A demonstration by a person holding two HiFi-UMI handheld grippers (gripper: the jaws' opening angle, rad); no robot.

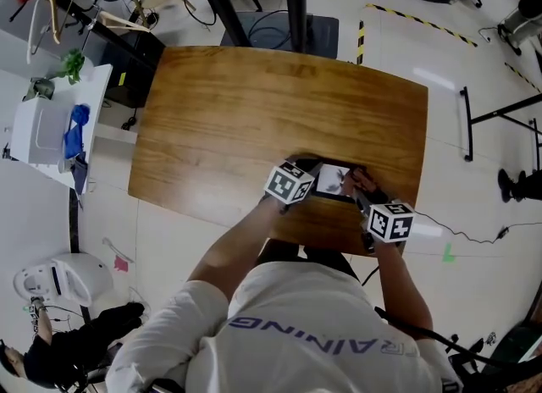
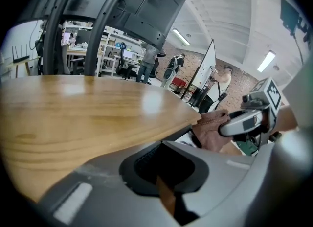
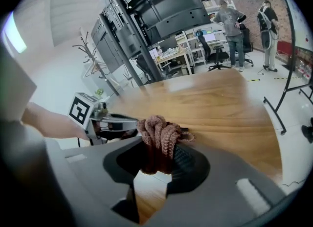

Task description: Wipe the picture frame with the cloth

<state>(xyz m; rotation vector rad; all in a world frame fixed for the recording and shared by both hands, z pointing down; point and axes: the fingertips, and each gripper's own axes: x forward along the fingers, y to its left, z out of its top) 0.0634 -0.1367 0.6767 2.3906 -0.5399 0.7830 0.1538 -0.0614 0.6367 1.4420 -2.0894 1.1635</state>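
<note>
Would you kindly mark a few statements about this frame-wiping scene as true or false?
1. The right gripper grips a brown knitted cloth. True.
2. The picture frame lies at the far edge of the wooden table. False: it lies by the near edge.
3. The left gripper carries the cloth. False: the cloth is in the right gripper.
4. Both grippers are beside the picture frame. True.

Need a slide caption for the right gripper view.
Right tool clamps a brown knitted cloth at the wooden table; left tool grips the picture frame alongside.
</note>
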